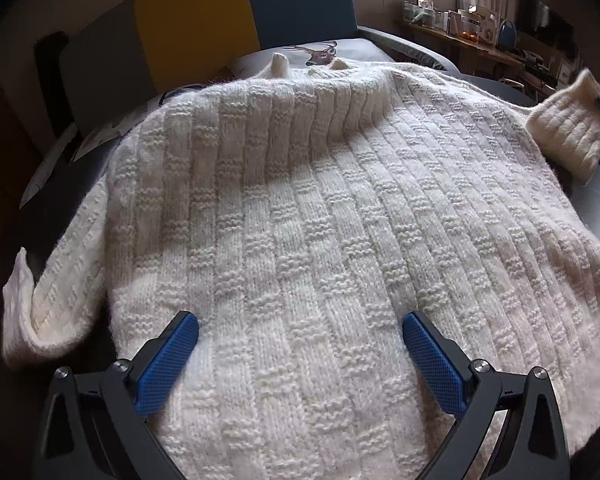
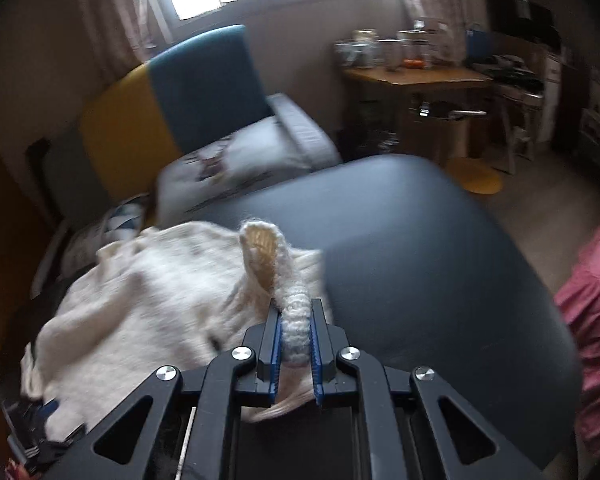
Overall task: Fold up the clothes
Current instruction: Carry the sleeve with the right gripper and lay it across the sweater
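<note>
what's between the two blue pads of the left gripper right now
In the left wrist view, only the white knit sweater lies between the left gripper's open pads, spread flat beneath them and not pinched.

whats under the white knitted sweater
The white knitted sweater lies on a dark padded surface, visible around its edges. Anything directly beneath the knit is covered and cannot be seen.

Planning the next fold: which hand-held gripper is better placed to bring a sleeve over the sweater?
Right hand-held gripper: already shut on the cream knitted sweater's cuff. Left hand-held gripper is open, holding nothing.
</note>
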The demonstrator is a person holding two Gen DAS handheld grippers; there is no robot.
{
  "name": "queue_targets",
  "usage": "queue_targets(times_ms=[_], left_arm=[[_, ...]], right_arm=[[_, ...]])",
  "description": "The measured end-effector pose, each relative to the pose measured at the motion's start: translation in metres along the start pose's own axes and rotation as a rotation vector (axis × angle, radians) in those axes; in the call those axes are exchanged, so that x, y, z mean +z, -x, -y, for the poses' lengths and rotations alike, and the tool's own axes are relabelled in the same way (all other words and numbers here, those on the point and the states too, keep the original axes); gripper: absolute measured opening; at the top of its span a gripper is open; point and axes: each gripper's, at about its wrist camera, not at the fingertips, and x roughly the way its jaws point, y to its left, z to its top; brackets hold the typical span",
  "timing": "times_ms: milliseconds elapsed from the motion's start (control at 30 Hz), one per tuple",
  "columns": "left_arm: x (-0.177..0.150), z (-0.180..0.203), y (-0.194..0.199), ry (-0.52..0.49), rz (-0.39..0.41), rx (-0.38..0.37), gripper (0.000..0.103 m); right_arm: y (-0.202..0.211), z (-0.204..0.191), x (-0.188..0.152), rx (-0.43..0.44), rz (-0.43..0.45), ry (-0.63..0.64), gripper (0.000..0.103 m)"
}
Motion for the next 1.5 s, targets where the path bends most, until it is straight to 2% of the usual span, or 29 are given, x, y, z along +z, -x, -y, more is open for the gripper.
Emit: queue_targets(times_ms=[167,333,467,567,700,733,900,933,1000,1067,1133,1167,1267,1433,1500], left_arm=[[-0.002,0.0,0.0,0.003,0.01,-0.016,0.103],[-0.001,0.0,-0.002,0.003,0.012,-0.024,0.103],[-0.001,0.0,-0.002,0.002,0.013,-0.027,0.103],[0.0,0.001,-0.004,0.003,0.012,-0.035,0.103],[0.001,0.001,-0.006,0.004,0.01,-0.045,0.103],[0.002,0.001,-0.006,0.005,0.01,-0.048,0.103],[0.003,0.001,-0.006,0.008,0.012,-0.053,0.103],[0.003,0.0,-0.006,0.009,0.013,-0.053,0.103],[0.003,-0.001,-0.005,0.01,0.012,-0.053,0.103],[0.003,-0.001,-0.004,0.01,0.008,-0.053,0.103],[0.003,-0.001,-0.002,0.005,0.004,-0.053,0.103],[0.002,-0.001,-0.001,0.002,0.006,-0.055,0.103],[0.0,-0.002,0.002,-0.003,0.012,-0.059,0.103],[-0.001,-0.004,0.005,-0.005,0.02,-0.065,0.103],[0.0,-0.005,0.005,-0.005,0.022,-0.066,0.103]], right_arm=[[-0.007,0.055,0.024,-0.123,0.017,-0.051,0.011],[-0.038,0.104,0.024,-0.237,-0.024,-0.12,0.011],[-0.049,0.139,0.019,-0.281,-0.009,-0.236,0.011],[-0.056,0.155,0.013,-0.294,-0.02,-0.266,0.011],[-0.066,0.176,0.005,-0.312,-0.036,-0.307,0.022],[-0.061,0.175,0.003,-0.313,-0.02,-0.309,0.024],[0.008,0.133,-0.001,-0.3,0.168,-0.283,0.03],[0.019,0.12,-0.004,-0.251,0.191,-0.27,0.031],[0.03,0.085,-0.015,-0.053,0.187,-0.232,0.035],[0.014,0.052,-0.026,0.181,0.065,-0.202,0.035],[-0.017,0.023,-0.043,0.329,-0.084,-0.229,0.032],[-0.032,0.012,-0.051,0.379,-0.142,-0.256,0.028],[-0.07,-0.004,-0.063,0.5,-0.234,-0.368,0.028],[-0.112,-0.014,-0.07,0.557,-0.313,-0.595,0.034],[-0.128,-0.017,-0.07,0.6,-0.316,-0.701,0.034]])
